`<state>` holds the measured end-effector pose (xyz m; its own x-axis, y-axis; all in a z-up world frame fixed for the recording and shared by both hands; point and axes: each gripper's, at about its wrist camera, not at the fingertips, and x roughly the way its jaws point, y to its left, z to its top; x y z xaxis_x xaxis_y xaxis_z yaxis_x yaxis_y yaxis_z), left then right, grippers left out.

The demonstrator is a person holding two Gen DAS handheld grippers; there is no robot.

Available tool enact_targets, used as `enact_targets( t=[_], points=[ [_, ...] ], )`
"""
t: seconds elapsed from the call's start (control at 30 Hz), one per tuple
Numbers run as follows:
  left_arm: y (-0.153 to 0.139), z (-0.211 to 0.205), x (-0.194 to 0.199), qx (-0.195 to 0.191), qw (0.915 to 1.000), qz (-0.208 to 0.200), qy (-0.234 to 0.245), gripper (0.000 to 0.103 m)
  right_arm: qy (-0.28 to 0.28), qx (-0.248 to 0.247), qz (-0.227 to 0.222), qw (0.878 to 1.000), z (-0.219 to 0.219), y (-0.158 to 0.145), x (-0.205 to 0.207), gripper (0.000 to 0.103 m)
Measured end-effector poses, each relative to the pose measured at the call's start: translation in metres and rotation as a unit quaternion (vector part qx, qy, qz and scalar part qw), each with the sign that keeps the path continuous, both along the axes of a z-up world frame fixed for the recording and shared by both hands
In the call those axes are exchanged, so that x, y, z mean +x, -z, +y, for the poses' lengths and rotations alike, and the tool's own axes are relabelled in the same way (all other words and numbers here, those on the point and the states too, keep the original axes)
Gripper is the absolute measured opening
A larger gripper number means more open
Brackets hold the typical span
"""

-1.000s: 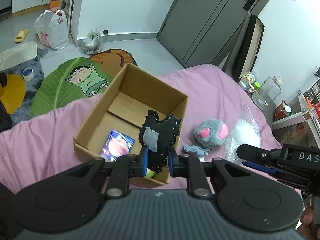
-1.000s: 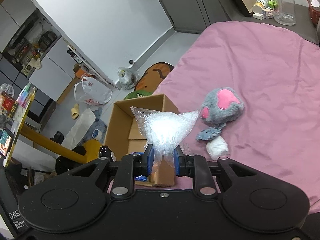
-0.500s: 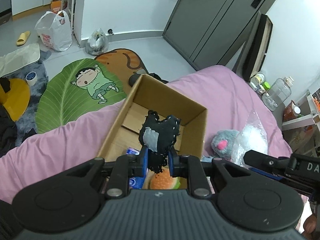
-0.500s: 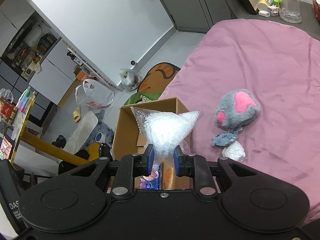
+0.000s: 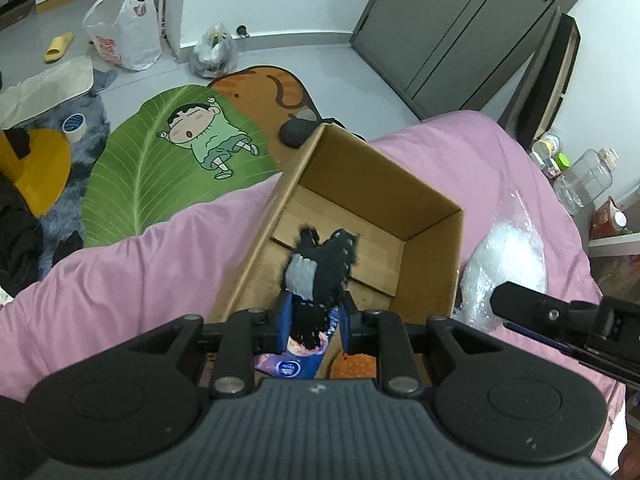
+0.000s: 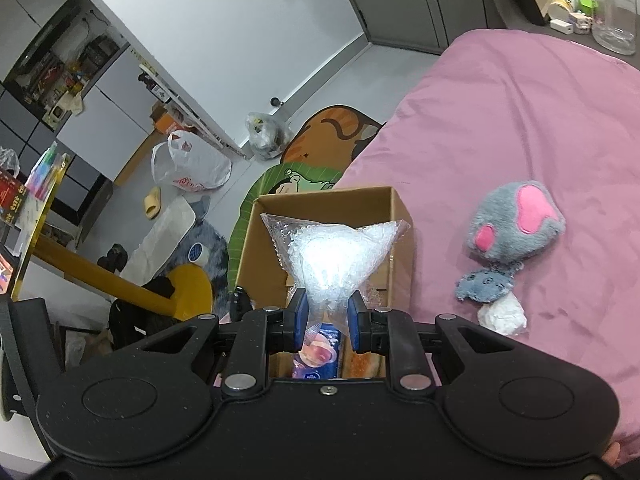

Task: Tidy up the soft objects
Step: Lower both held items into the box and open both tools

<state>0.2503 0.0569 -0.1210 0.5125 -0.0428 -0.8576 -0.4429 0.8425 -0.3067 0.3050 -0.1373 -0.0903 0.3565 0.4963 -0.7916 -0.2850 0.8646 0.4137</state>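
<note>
An open cardboard box (image 5: 432, 276) lies on the pink bed (image 5: 120, 272); it also shows in the right wrist view (image 6: 402, 216). My left gripper (image 5: 314, 320) is shut on a black and grey soft toy (image 5: 322, 268) and holds it over the box. My right gripper (image 6: 327, 316) is shut on a clear bubble-wrap bag (image 6: 332, 256), held over the box; the bag also shows in the left wrist view (image 5: 504, 264). Inside the box lie a blue packet (image 6: 316, 356) and an orange soft item (image 5: 356, 366). A grey and pink plush mushroom (image 6: 516, 232) lies on the bed to the right.
A white crumpled wad (image 6: 502, 316) lies by the plush. Beyond the bed edge the floor holds a green leaf mat (image 5: 160, 168), an orange mat (image 5: 268, 88), plastic bags (image 5: 124, 36) and a yellow stool (image 5: 36, 172). Bottles (image 6: 612, 8) stand on a ledge by the bed.
Both grippers moved over the cardboard box with their loads still held. The box now sits directly under each, and the plush mushroom has left the left wrist view.
</note>
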Motion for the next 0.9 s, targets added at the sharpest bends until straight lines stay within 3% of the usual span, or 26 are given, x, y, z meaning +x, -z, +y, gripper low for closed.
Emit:
enact_targets(
  t=[0.2,0.9],
  points=[
    [-0.002,0.01,-0.006,-0.03,0.9995,0.006,-0.011,0.028,-0.015,-0.008,0.006,1.0,0.014,0.003,0.002,0.021],
    [-0.021,0.05,-0.041,-0.002,0.9979,0.005,-0.065,0.035,-0.053,-0.016,0.017,0.998,0.06,0.015,0.0,0.021]
  ],
)
